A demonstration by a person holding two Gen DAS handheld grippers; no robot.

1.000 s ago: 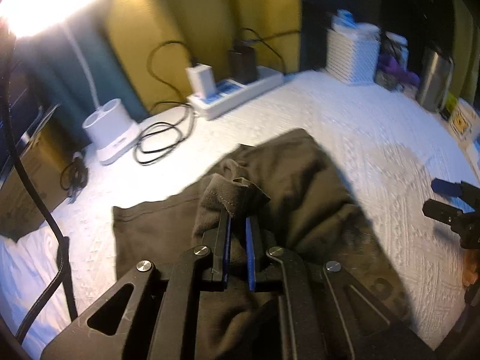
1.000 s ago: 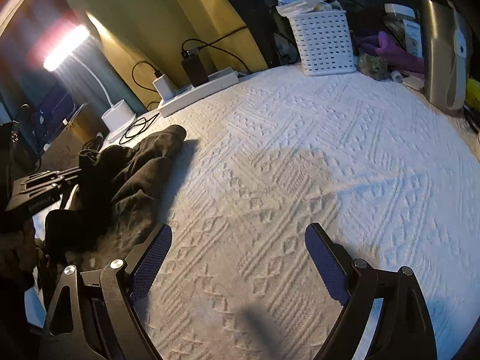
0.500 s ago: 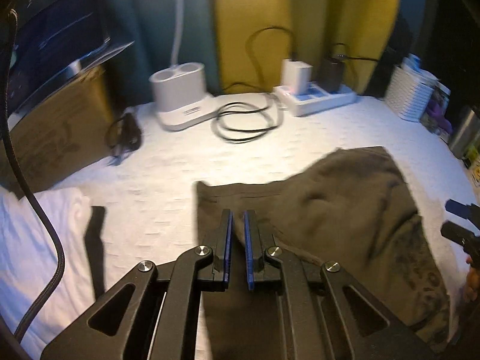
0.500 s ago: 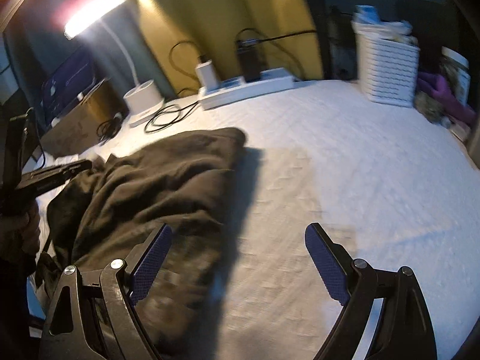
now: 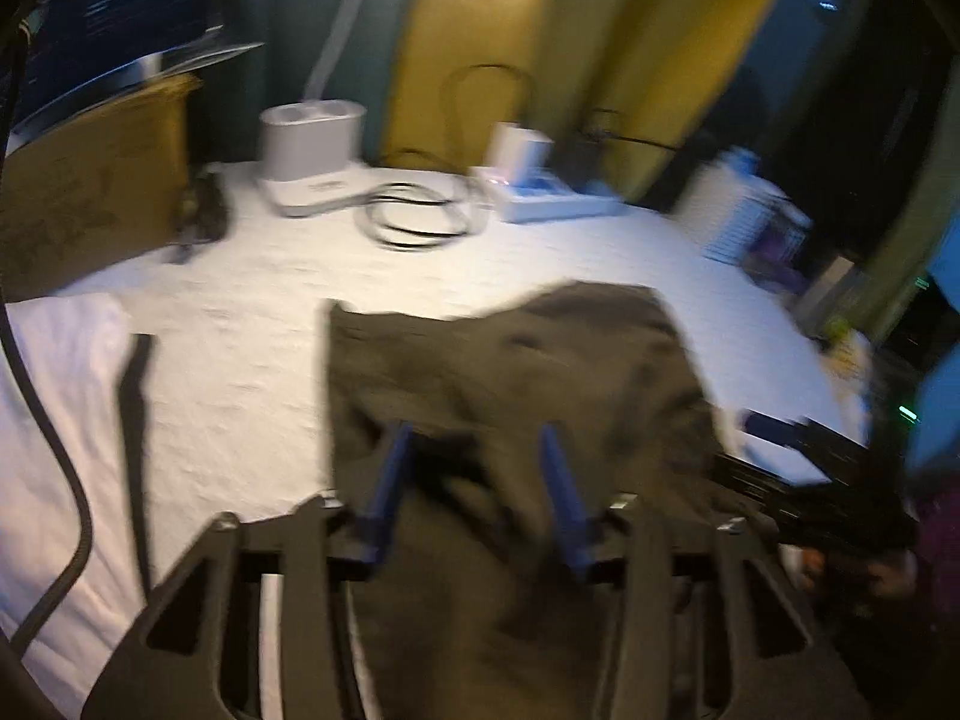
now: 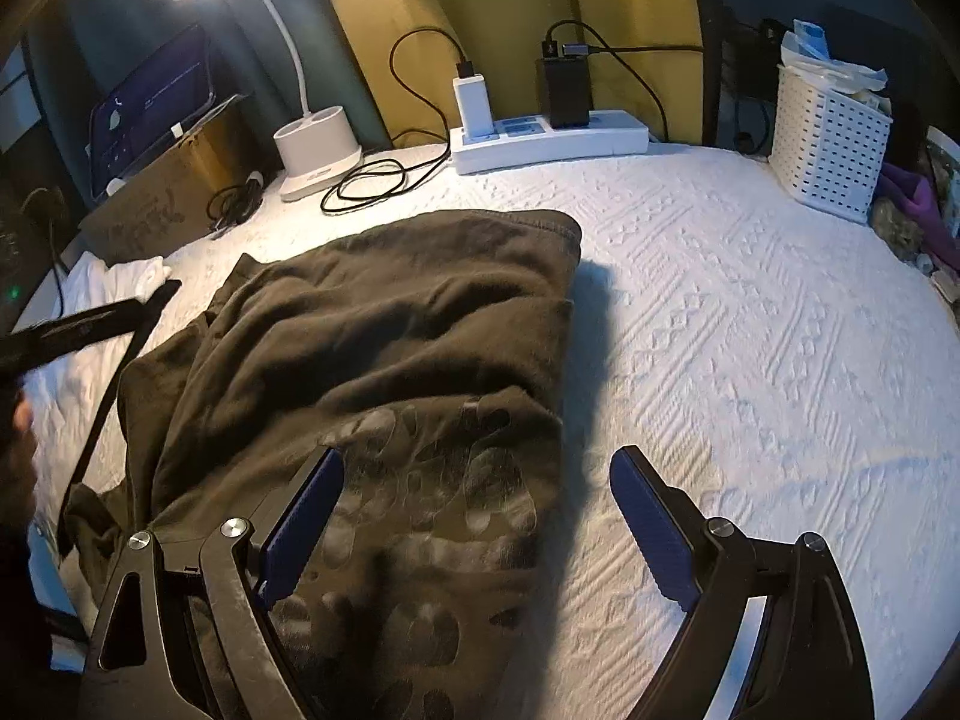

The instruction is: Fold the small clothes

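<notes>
Left wrist view, blurred: my left gripper (image 5: 477, 483) hangs over the near part of a dark olive-brown fleece garment (image 5: 522, 372). Its jaws have just been opening and now stand partly apart; cloth lies beneath the gap, but the blue pads (image 5: 390, 480) do not press on it. Only this view shows my right gripper from outside (image 5: 798, 468), at the garment's right edge, and the garment's straight left hem.

Right wrist view, sharp: my right gripper (image 6: 477, 531) has its jaws spread wide and grips nothing; the left pad sits above the cloth, the right pad above the bare white textured bedspread (image 6: 750, 312). Only here can I see a pale, glossy print of rounded blotches (image 6: 432, 480) on the near part of the garment (image 6: 384, 330), a rounded folded edge along its right side, and soft creases across the middle. The left gripper (image 6: 90, 324) shows at this picture's left edge.

The garment lies spread on the bedspread, in front of a white power strip (image 6: 549, 138) and a white lamp base (image 6: 318, 150).
</notes>
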